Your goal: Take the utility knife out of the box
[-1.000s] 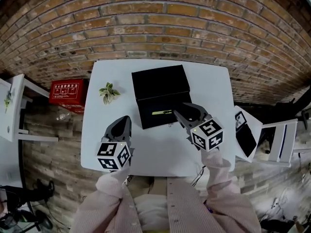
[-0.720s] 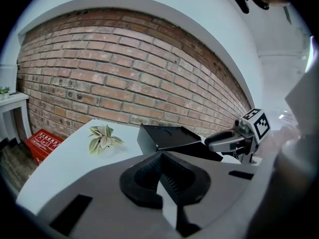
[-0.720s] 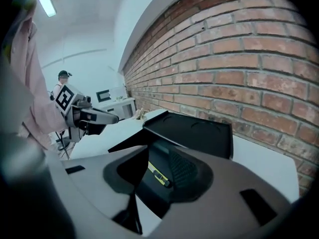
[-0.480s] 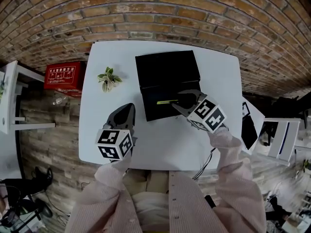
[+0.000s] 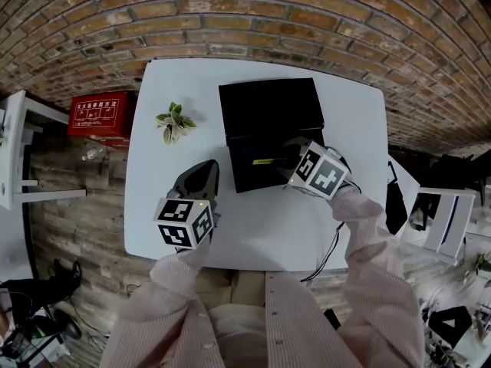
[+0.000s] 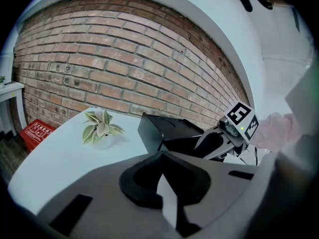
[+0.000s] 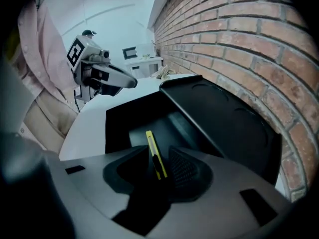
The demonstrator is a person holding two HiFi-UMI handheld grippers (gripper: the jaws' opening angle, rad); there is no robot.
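Though seemingly ungripped, utility knife (image 7: 155,157) between jaws.

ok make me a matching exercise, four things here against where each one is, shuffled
1 yellow utility knife
2 green-and-white leafy plant
3 red rectangular box
4 left tool

a off the white table, to its left
b in the open black box, between the right tool's jaws
c above the table's near left part, holding nothing
d on the table, left of the black box

Pairs: 1-b, 2-d, 3-a, 4-c

Head view overhead, gripper views low, close, sharing box (image 5: 268,110)
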